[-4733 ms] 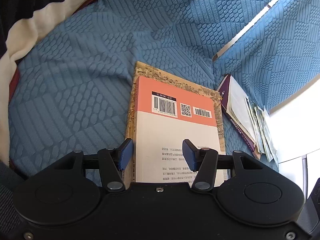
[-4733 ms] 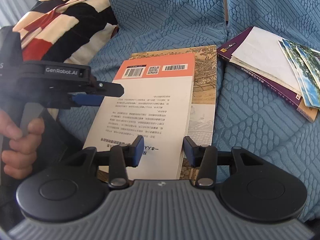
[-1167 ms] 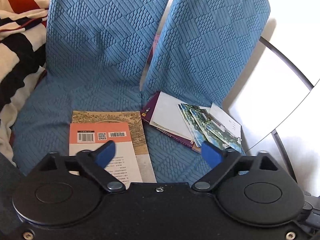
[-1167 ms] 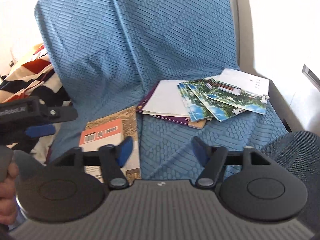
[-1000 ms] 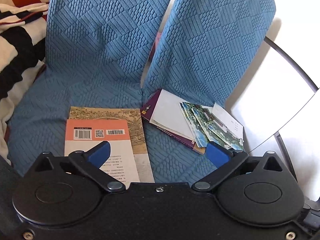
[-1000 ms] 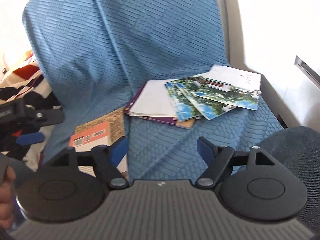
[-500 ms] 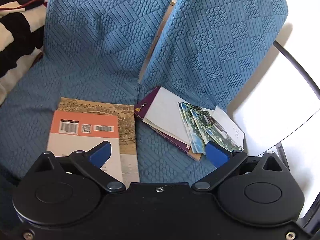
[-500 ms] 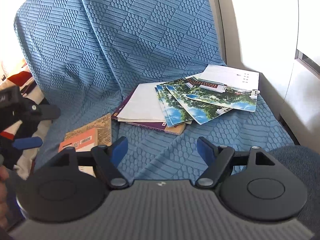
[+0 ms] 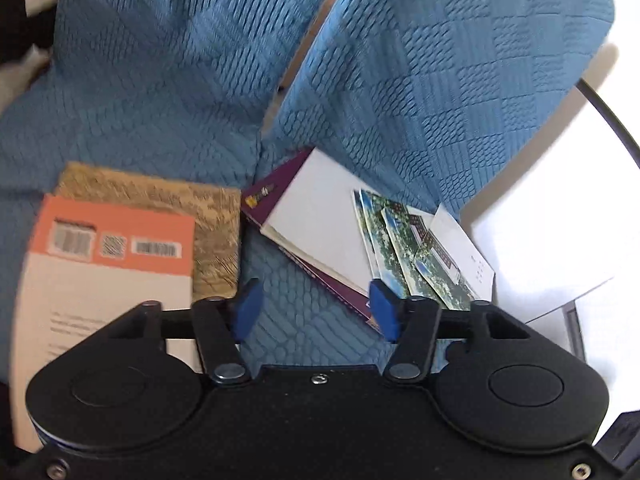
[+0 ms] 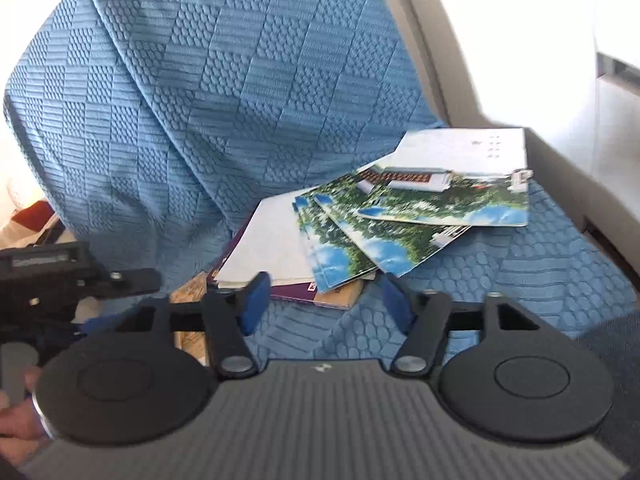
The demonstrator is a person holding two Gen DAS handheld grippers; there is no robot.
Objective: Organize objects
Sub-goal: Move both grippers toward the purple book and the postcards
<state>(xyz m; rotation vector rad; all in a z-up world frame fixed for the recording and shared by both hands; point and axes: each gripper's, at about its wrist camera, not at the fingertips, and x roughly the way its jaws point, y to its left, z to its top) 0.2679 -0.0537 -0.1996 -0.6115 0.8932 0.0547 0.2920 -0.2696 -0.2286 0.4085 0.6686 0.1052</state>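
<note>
An orange-and-white book (image 9: 100,272) lies on a larger tan picture book (image 9: 192,208) on the left seat cushion. A purple book (image 9: 316,236) with a white cover lies on the right cushion, with landscape postcards (image 9: 404,248) fanned over its right end. The purple book (image 10: 280,256) and postcards (image 10: 404,220) also show in the right wrist view. My left gripper (image 9: 314,312) is open and empty above the gap between the two piles. My right gripper (image 10: 326,304) is open and empty, just in front of the purple book.
The blue quilted sofa cover (image 9: 420,80) drapes both cushions and backrests. A white armrest (image 10: 500,60) bounds the right side. The left gripper's body (image 10: 52,280) shows at the left of the right wrist view. A striped blanket (image 9: 16,20) lies far left.
Both grippers moved right and closer to the purple book and postcards. Both sets of jaws have narrowed a little but stay open.
</note>
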